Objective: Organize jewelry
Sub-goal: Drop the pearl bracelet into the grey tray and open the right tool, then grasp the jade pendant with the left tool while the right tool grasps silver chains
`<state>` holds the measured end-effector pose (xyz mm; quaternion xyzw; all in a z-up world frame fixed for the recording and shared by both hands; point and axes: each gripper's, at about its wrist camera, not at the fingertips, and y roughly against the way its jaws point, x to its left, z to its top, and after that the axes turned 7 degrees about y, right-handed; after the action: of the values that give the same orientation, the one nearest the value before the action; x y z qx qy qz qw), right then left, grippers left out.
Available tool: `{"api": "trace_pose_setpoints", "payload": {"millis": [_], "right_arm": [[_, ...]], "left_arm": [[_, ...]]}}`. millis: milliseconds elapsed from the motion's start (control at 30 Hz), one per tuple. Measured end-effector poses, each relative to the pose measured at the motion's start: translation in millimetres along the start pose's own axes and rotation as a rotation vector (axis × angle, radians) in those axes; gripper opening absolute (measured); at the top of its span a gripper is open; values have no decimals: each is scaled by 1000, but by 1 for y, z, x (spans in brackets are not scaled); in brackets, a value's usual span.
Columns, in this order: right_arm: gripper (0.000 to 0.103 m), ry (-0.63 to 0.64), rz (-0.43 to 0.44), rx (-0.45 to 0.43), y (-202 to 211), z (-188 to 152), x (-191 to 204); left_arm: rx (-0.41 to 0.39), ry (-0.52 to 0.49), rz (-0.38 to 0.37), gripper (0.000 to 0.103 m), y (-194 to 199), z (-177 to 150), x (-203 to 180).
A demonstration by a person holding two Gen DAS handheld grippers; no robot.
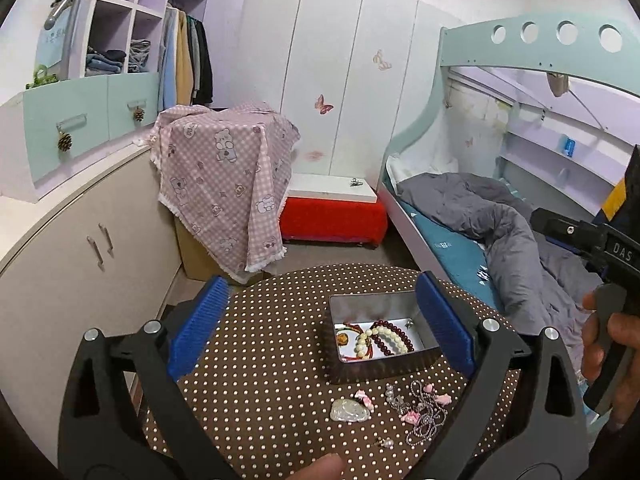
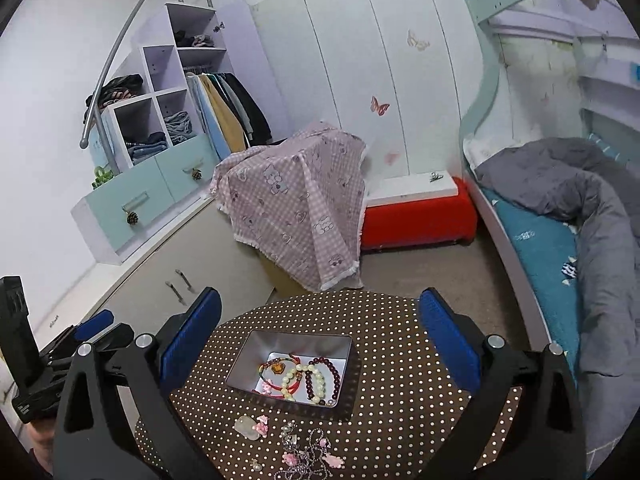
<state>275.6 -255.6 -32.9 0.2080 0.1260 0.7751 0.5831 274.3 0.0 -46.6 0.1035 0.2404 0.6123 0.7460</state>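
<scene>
An open metal tin (image 1: 352, 304) (image 2: 248, 364) stands on a round table with a brown polka-dot cloth (image 1: 264, 360) (image 2: 400, 392). Inside lie a pearl bracelet (image 1: 380, 340) (image 2: 304, 376), a dark red bead bracelet (image 1: 394, 330) (image 2: 332, 376) and red cord pieces. In front of the tin lie a pale pendant (image 1: 349, 411) (image 2: 247, 427), pink charms and silver chains (image 1: 424, 412) (image 2: 308, 456). My left gripper (image 1: 320, 328) is open and empty above the table. My right gripper (image 2: 320, 344) is open and empty above the tin.
A bunk bed with a grey quilt (image 1: 500, 220) (image 2: 580, 184) is at the right. A red bench (image 1: 332, 216) (image 2: 416, 212) and a box under a pink checked cloth (image 1: 224, 172) (image 2: 300, 200) stand behind the table. A cabinet (image 1: 80, 240) is at the left.
</scene>
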Motion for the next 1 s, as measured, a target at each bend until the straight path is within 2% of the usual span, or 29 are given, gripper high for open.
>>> {"api": "trace_pose_setpoints", "payload": {"millis": [333, 600, 733, 1000], "right_arm": [[95, 25, -25, 4, 18, -20, 14], [95, 40, -52, 48, 19, -40, 17], [95, 41, -53, 92, 14, -60, 13], [95, 31, -18, 237, -10, -110, 11]], "left_arm": [[25, -8, 27, 93, 10, -24, 10], [73, -28, 28, 93, 8, -53, 12], [112, -45, 27, 93, 2, -68, 12], [205, -72, 29, 93, -22, -99, 10]]}}
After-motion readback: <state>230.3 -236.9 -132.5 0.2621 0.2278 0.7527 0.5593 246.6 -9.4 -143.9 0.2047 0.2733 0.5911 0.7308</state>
